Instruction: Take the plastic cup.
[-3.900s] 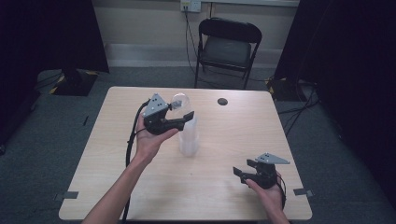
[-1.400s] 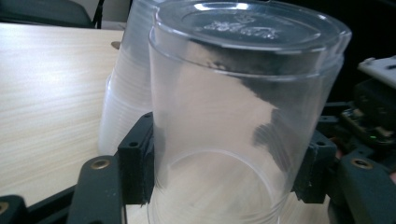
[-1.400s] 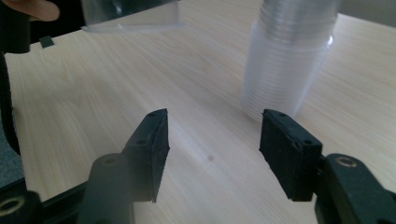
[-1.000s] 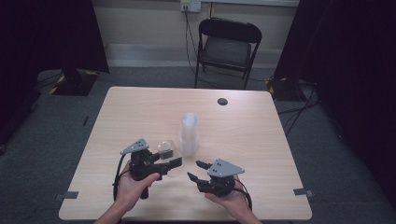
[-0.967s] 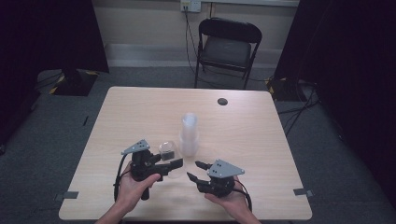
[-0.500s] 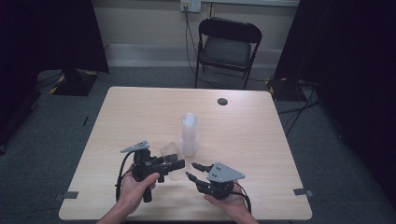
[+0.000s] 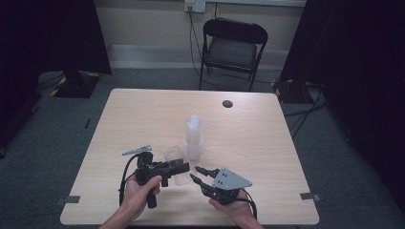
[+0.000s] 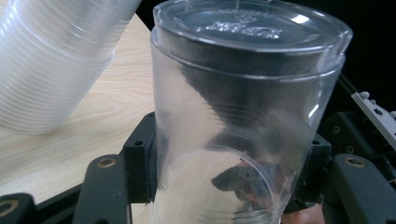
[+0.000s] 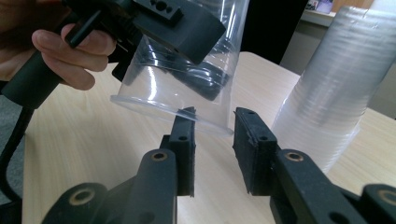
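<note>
Left gripper [image 7: 177, 167] clamped on a clear cup [image 7: 175, 162], now tipped and rolled over more than half a second ago. Right gripper [image 7: 199, 173] has closed in, jaws apart just beside the cup rim. Cup stack [image 7: 193, 138] unmoved on table [image 7: 267, 143].

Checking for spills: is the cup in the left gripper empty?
Empty. The cup is clear, with nothing inside; the left gripper's jaws show straight through its wall.

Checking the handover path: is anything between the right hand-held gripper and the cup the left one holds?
Nothing: in the right gripper view, only air and bare table separate the right hand-held gripper from the cup.
</note>
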